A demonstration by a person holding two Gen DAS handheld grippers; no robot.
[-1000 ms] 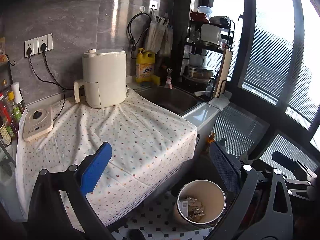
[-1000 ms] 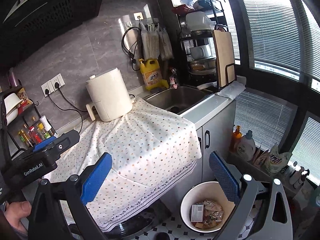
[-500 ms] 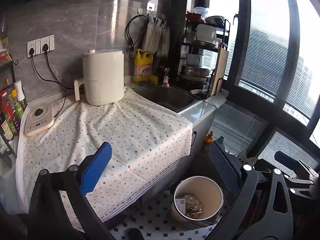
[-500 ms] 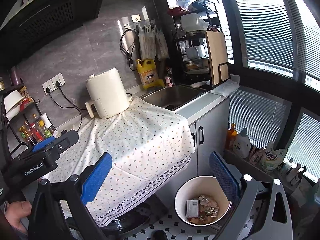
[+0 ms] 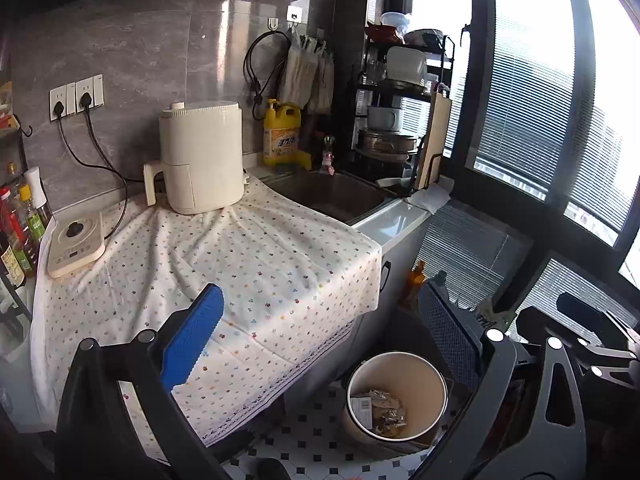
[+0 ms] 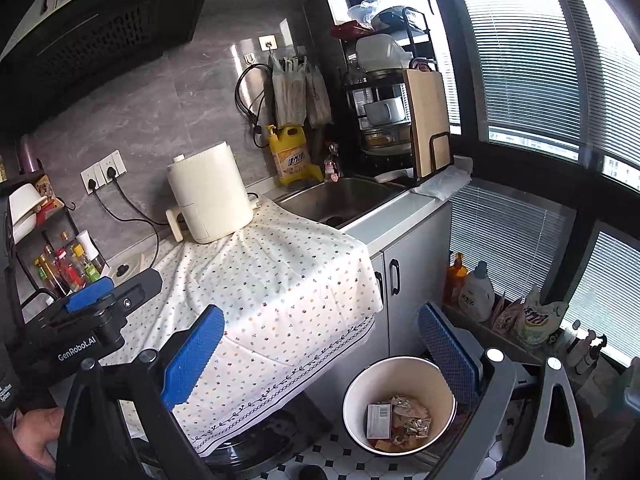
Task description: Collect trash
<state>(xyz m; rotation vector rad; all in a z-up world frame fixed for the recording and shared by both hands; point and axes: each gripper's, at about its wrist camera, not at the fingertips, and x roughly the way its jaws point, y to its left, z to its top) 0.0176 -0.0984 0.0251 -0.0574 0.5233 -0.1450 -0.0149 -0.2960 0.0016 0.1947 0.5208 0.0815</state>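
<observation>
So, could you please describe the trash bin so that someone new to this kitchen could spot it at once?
Start at the counter draped with the dotted white tablecloth, then look down to the black-and-white tiled floor by the grey cabinet doors. There stands the round cream open-topped bin, holding wrappers and a small box. It is the only lidless bucket there, unlike the bottles by the window.

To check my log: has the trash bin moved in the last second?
No. The trash bin still sits just below the cabinet handle, as before.

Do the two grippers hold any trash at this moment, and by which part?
Nothing is held. The left gripper and the right gripper are both open and empty.
</observation>
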